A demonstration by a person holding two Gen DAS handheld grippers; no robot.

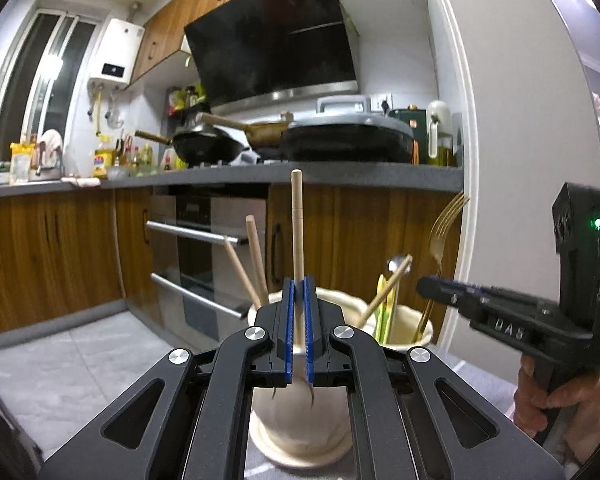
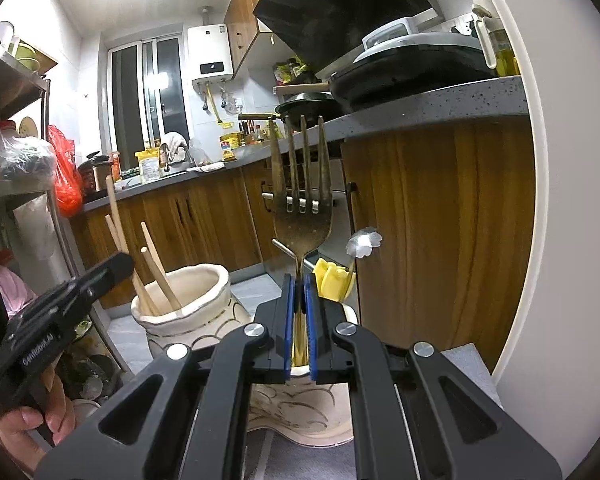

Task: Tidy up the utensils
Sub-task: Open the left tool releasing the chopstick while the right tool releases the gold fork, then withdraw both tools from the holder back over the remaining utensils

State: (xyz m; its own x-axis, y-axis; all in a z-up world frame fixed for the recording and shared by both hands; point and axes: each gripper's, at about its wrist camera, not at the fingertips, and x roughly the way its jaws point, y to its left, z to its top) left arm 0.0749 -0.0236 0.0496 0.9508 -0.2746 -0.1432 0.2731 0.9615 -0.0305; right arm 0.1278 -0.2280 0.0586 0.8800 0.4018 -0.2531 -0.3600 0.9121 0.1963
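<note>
My left gripper [image 1: 299, 286] is shut on a wooden chopstick [image 1: 297, 224] that stands upright over a cream ceramic holder [image 1: 300, 420]; two more chopsticks [image 1: 256, 260] lean inside it. My right gripper [image 2: 299, 284] is shut on the neck of a gold fork [image 2: 302, 200], tines up, above a second cream holder [image 2: 300, 412]. That holder also carries a yellow utensil [image 2: 334, 282] and a silver flower-headed one [image 2: 364, 242]. In the left wrist view the right gripper [image 1: 428, 288] grips the fork [image 1: 444, 228] over the right-hand holder [image 1: 410, 328]. The left gripper [image 2: 116, 266] shows at the left of the right wrist view, beside the chopstick holder [image 2: 188, 308].
Both holders stand on a grey surface close to me. Behind them run wooden cabinets [image 1: 48, 256], an oven [image 1: 204, 252] and a grey counter [image 1: 260, 178] loaded with pans and bottles. A white door frame [image 1: 468, 160] rises at right. A metal shelf [image 2: 16, 128] stands at left.
</note>
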